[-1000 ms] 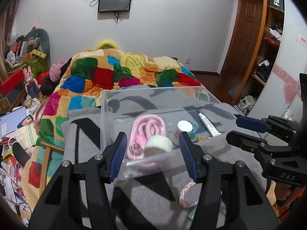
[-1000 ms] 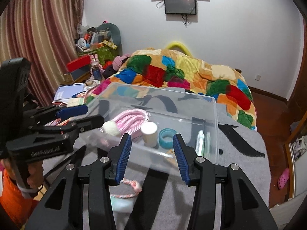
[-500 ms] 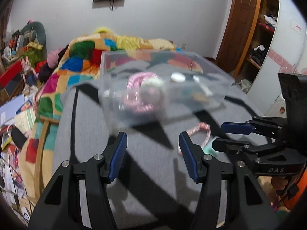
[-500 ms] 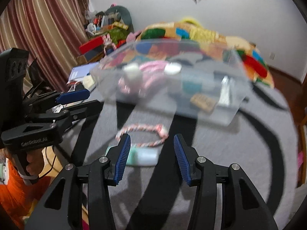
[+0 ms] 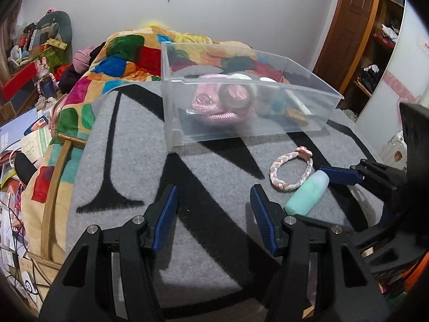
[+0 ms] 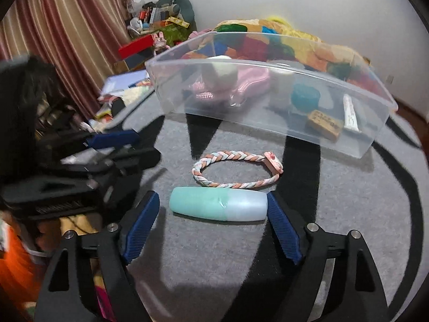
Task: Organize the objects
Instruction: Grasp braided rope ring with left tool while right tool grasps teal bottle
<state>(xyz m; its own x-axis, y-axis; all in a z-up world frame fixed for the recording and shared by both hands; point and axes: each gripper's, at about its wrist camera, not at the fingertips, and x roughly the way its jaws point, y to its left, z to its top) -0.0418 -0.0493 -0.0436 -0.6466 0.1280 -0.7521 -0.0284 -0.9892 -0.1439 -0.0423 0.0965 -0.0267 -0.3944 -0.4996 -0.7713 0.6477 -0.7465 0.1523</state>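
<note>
A clear plastic bin [image 5: 308, 118] [image 6: 257, 123] stands on the grey blanket and holds a pink cord, a white roll, a jar, a teal ring, a tube and a small block. A mint-green bottle [image 6: 218, 207] [image 5: 307, 192] lies on its side in front of the bin. A braided pink-and-white band [image 6: 236, 170] [image 5: 291, 170] lies just beyond it. My right gripper [image 6: 213, 217] is open, its fingers flanking the bottle's two ends. My left gripper [image 5: 214, 216] is open and empty over bare blanket, left of the bottle.
The grey blanket with black stripes [image 5: 128, 161] covers the bed end. A colourful quilt [image 5: 120, 53] lies behind the bin. Cluttered books and boxes [image 5: 24, 123] line the left side. A wooden door and shelves [image 5: 370, 40] stand at right.
Both grippers have pulled back from the bin and dropped toward the blanket. The right gripper now brackets the mint bottle, which was farther ahead before.
</note>
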